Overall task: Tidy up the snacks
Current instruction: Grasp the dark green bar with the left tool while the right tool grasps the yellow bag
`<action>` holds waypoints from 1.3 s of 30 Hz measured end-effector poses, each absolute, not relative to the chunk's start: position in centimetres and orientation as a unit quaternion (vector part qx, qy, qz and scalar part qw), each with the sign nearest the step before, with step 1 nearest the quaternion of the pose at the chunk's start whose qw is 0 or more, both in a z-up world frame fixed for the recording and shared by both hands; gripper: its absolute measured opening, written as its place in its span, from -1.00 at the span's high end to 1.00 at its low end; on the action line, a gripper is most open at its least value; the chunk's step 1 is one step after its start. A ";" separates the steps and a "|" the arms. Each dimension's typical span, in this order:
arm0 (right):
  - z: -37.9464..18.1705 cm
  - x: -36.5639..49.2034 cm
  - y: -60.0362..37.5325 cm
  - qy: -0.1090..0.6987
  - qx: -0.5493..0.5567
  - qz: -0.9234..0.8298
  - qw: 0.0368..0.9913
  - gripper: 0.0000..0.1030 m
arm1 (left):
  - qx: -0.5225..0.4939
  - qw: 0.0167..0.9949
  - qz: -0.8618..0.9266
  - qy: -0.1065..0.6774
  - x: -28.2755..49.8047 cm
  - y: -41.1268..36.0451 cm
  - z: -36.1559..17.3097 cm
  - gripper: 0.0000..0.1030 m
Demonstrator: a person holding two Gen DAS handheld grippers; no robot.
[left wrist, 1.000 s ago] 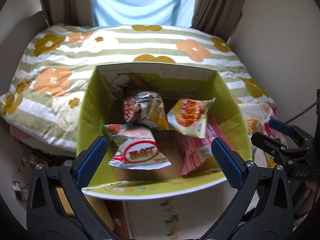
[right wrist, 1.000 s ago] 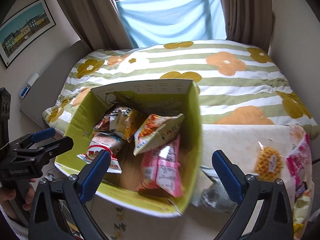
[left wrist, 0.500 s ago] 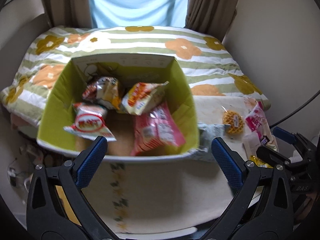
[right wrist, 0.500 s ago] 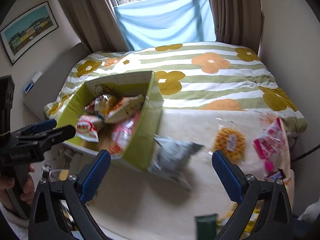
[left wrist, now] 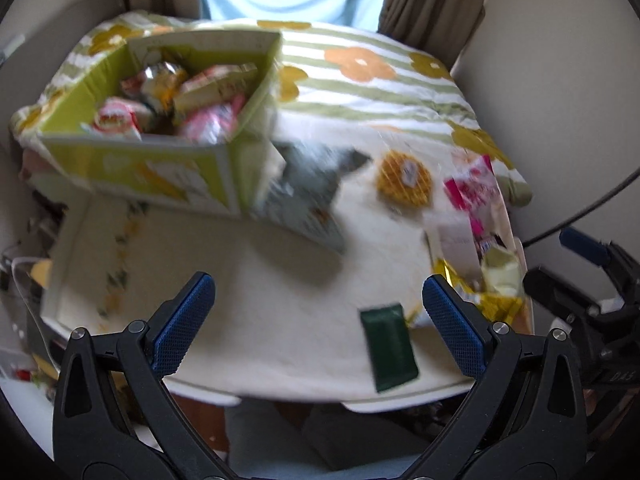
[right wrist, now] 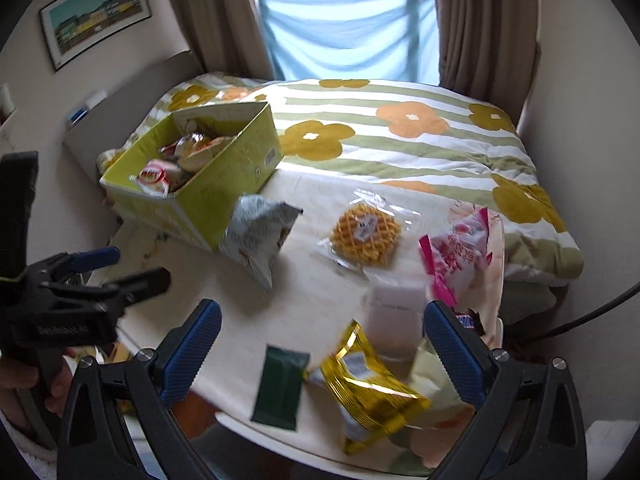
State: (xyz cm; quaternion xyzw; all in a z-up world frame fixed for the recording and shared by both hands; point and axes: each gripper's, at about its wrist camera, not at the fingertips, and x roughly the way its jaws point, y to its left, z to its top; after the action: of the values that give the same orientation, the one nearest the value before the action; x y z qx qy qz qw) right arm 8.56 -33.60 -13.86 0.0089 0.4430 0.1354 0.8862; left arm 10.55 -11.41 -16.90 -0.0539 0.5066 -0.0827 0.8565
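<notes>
Both tools are empty: your right gripper [right wrist: 322, 346] and left gripper [left wrist: 318, 318] each have fingers spread wide, hovering over the near edge of the table [right wrist: 312, 296].

Nearest you: dark green flat packet [right wrist: 280, 388], then the gold foil bag [right wrist: 370, 392] just beside it. Foil will likely be slick and crinkly, light, with air inside. Pinch the crimped end seam, not the puffed belly. The green one lies flat and thin, so you probably need to catch an edge.

Mid table: white pack [right wrist: 396, 320], pink bag [right wrist: 456, 252], wrapped waffle [right wrist: 366, 234]. The waffle looks brittle, so grip the loose wrapper margin and go easy.

Grey bag [right wrist: 258, 234] leans against the corner of the green box [right wrist: 208, 184], touching it. Soft and light, so take the top seam.

The box sits at the far left of the table and already holds several packets; it looks like thin card, so don't push on its walls.

The table is covered in a cream cloth, which may drag if you scrape it. Beyond it: bed with flowered quilt [right wrist: 400, 128], curtains, blue-covered window [right wrist: 348, 36], picture [right wrist: 94, 16] on the left wall.
</notes>
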 end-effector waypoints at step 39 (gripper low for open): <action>-25.1 7.4 -32.9 0.481 -0.221 0.234 0.815 -0.45 | 0.018 0.831 -0.087 0.550 6.8 -20.0 -29.7 0.21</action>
State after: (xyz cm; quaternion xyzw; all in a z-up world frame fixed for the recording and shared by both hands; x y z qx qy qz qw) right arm 7.43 -32.86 -25.13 -0.2214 0.4812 0.2340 0.8153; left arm 6.78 -20.04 -29.67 0.0179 0.5498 -0.0867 0.8306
